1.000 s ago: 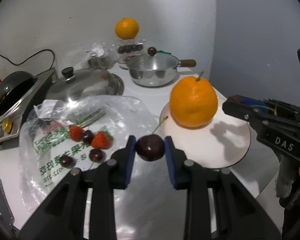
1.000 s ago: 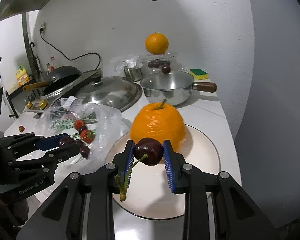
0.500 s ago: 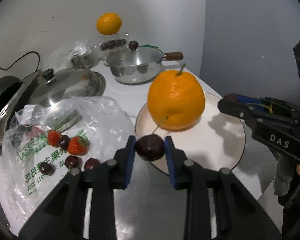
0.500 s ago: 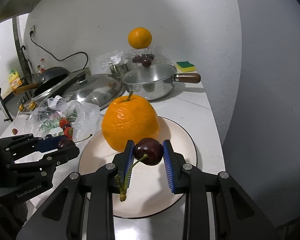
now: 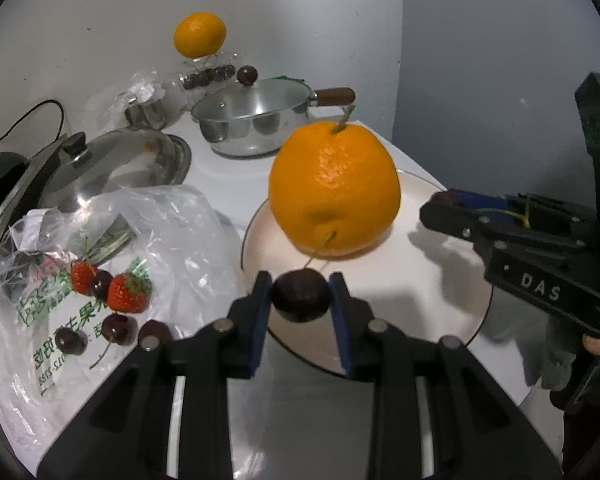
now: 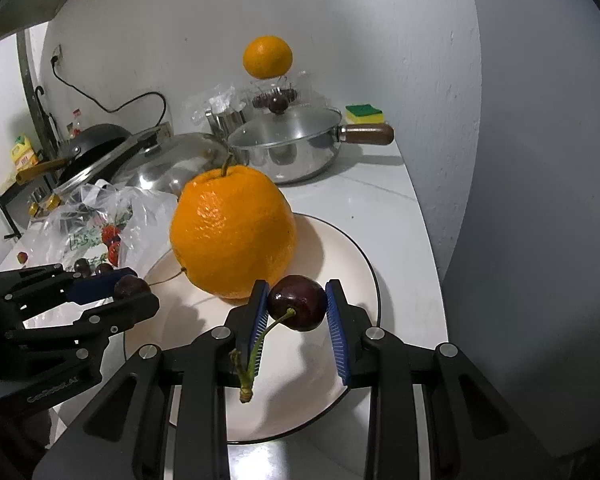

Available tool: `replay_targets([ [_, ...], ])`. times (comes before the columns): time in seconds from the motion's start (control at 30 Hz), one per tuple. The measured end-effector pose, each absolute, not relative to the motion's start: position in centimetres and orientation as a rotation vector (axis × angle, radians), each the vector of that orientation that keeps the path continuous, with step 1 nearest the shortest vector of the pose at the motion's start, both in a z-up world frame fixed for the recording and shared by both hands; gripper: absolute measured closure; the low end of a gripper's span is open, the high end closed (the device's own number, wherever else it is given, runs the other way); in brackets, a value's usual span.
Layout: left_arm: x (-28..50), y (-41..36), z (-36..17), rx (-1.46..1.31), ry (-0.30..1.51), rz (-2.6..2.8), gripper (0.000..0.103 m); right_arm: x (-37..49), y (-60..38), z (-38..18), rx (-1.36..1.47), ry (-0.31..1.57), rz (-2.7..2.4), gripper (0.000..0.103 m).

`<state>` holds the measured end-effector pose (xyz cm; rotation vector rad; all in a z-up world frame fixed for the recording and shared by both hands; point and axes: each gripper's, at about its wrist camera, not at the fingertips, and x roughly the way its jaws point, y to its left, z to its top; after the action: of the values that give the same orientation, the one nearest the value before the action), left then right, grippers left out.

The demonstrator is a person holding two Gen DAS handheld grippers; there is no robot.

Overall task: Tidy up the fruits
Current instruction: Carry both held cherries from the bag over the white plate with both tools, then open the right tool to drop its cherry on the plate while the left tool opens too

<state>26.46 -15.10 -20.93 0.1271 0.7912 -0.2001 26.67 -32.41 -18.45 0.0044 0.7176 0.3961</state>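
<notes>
1. Carrying cherries: left gripper pinches one cherry, right gripper another cherry, both above the plate.
2. Lower beside the orange; release gently, or they roll off the rim.

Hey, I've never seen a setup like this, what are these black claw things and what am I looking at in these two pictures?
No robot here: a person holds a two-finger gripper in each hand, each with a camera looking along its fingers. One picture is from the left gripper, the other from the right gripper. Each is shut on a dark cherry: the left cherry and the right cherry, both over a plate holding a big orange. Nearby lies a plastic bag with strawberries and more cherries, then a pot and a lid.
</notes>
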Motion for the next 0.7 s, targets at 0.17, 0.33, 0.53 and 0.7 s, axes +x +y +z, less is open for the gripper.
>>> replay_targets([
  [0.17,26.7,-15.2,-21.2,0.123,0.801,-0.203,0.073,26.9,-32.2,-19.1,-0.007,0.74,0.403,0.072],
  [0.33,26.7,-15.3,-21.6,0.121,0.813,-0.212,0.073,27.1,-32.1,-19.5,-0.015,0.752,0.394,0.072],
  [0.53,26.7,-15.3,-21.5,0.104,0.818,-0.225,0.072,27.2,-32.1,-19.7,-0.021,0.76,0.385,0.072],
  [0.7,26.8,-15.2,-21.5,0.094,0.829,-0.232,0.071,27.2,-31.9,-19.8,-0.027,0.765,0.382,0.072],
])
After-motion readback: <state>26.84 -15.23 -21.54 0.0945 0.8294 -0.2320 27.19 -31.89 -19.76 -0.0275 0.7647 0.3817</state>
